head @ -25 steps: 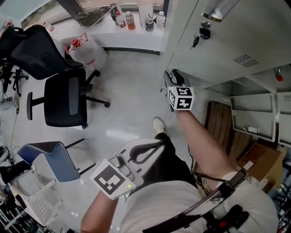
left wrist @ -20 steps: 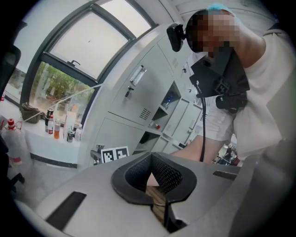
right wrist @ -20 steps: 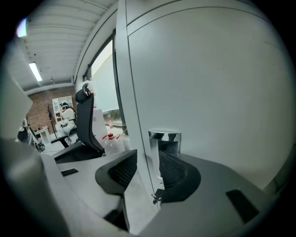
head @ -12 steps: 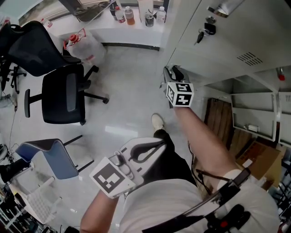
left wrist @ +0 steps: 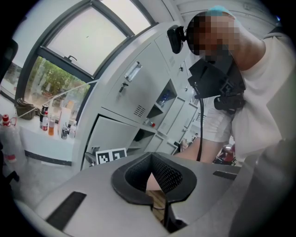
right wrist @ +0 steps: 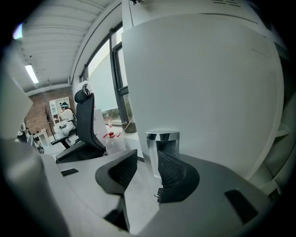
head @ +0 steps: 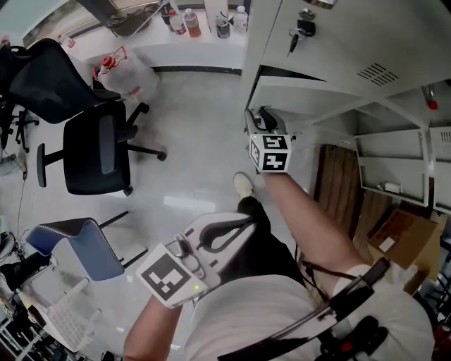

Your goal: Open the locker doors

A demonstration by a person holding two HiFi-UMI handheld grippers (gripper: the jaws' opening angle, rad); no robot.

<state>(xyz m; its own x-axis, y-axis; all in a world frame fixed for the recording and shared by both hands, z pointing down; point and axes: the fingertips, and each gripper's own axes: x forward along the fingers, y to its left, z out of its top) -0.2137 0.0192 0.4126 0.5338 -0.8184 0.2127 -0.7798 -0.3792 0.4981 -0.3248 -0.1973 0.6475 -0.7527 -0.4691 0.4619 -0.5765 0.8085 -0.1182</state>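
The grey lower locker door (head: 310, 99) stands slightly ajar, with a dark gap along its top edge. My right gripper (head: 259, 121) is at the door's left edge; its jaws are opening. In the right gripper view the chrome handle (right wrist: 162, 148) stands upright on the pale door (right wrist: 203, 83). It sits just past the right gripper (right wrist: 146, 161), close to the right pad (right wrist: 170, 169) and clear of the left one. The upper door (head: 331, 35) has a key in its lock. My left gripper (head: 250, 222) hangs by the person's waist, shut on nothing, and shows as the left gripper (left wrist: 151, 157).
A black office chair (head: 99, 151) and a blue chair (head: 77, 247) stand on the floor to the left. A water jug (head: 127, 70) and bottles (head: 190, 21) sit by the window sill. Open lockers (head: 394, 162) and a cardboard box (head: 405, 236) are at the right.
The lower locker door has swung out a little, showing a dark gap at its top. My right gripper has shifted slightly left with it. The left gripper has stayed put.
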